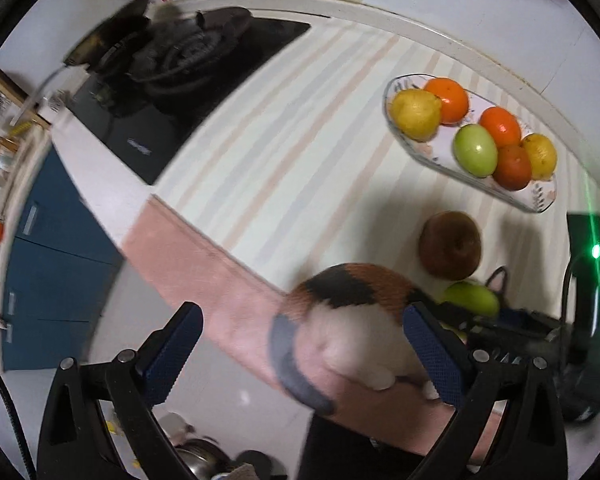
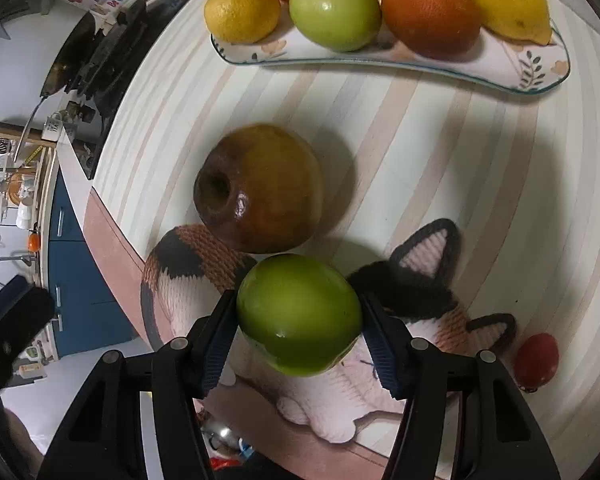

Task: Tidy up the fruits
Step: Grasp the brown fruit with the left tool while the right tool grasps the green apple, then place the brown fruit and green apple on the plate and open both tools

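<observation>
My right gripper is shut on a green apple, held above a knitted calico cat mat. A brown apple lies on the striped cloth just beyond it. The oval plate at the far side holds lemons, oranges and another green apple. A small red tomato lies at the right near the mat. My left gripper is open and empty over the counter's front edge, left of the held green apple, brown apple and plate.
A black gas stove with a pan sits at the far left of the counter. Blue cabinets are below the counter edge. A dish rack with cups stands far left. A black device with a green light is at the right.
</observation>
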